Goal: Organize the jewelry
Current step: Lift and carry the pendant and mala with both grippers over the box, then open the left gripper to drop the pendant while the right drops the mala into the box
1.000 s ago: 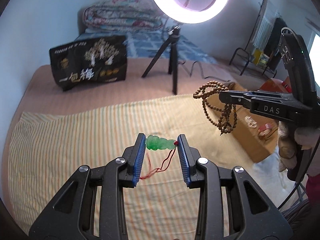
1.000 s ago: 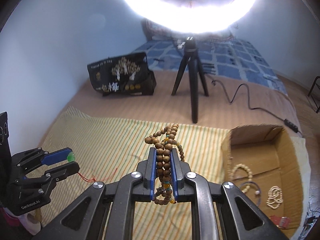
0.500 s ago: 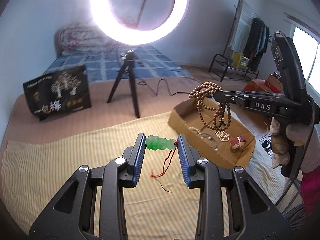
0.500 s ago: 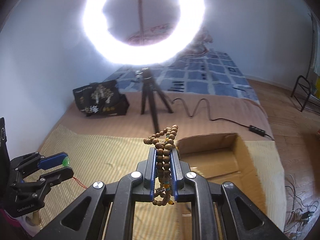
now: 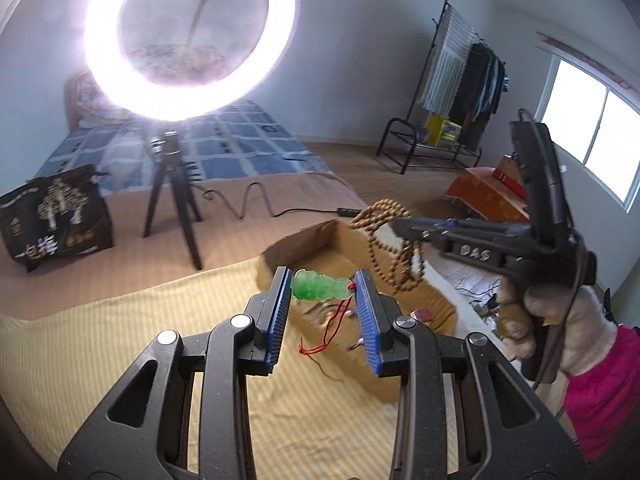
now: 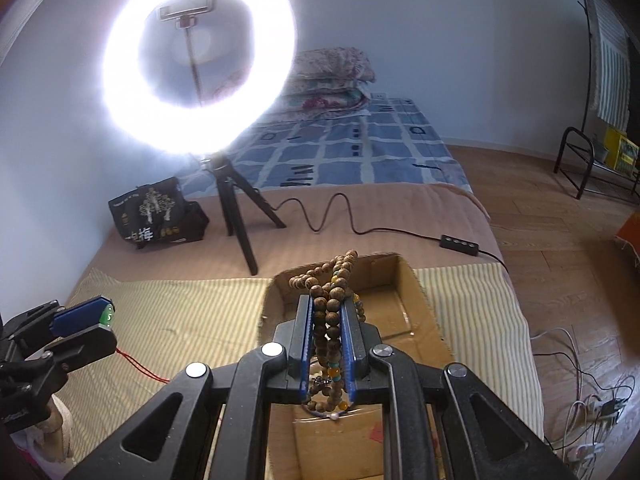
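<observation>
My grippers [image 5: 322, 300] are black plastic with blue ribbed pads, silver screws; fuzzy beige glove [image 5: 560, 312], hot-pink sleeve [image 5: 600, 392].

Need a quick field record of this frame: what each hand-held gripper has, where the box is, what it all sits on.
left hand-held gripper: shut on green pendant, red cord hanging below
right hand-held gripper: shut on wooden bead necklace, loops dangling
cardboard box: open, under the necklace
box contents: a few small pieces, too blurred to name
surface: striped cloth
background: lit ring light on tripod
</observation>
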Demonstrator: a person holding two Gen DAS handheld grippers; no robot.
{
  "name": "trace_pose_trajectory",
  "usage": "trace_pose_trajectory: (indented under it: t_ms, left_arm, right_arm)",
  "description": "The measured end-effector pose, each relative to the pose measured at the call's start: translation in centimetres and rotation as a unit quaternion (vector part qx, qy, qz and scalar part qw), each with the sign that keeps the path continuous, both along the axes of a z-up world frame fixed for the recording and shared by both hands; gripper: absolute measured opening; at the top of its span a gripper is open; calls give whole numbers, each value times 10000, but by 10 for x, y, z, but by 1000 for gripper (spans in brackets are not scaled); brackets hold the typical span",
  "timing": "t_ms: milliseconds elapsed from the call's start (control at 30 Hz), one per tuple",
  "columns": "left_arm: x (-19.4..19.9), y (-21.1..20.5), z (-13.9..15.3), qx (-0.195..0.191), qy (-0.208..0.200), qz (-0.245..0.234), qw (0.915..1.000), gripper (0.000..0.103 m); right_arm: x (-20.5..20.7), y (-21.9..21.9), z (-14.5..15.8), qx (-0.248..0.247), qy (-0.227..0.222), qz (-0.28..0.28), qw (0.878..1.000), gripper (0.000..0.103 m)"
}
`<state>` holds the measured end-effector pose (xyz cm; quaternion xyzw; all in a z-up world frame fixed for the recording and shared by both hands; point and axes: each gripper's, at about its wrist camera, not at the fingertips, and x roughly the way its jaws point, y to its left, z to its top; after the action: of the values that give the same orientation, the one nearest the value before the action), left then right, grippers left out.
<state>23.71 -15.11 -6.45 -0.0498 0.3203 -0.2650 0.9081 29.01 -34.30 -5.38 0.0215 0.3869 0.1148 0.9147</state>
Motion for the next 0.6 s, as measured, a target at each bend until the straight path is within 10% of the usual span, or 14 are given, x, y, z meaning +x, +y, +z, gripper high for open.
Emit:
trace_pose_trajectory:
  t_ms: [600]
  left_arm:
    - [24, -64, -19, -239, 311, -276, 9988, 32]
  right_arm:
    - [15, -29, -25, 157, 268, -74, 9995, 11]
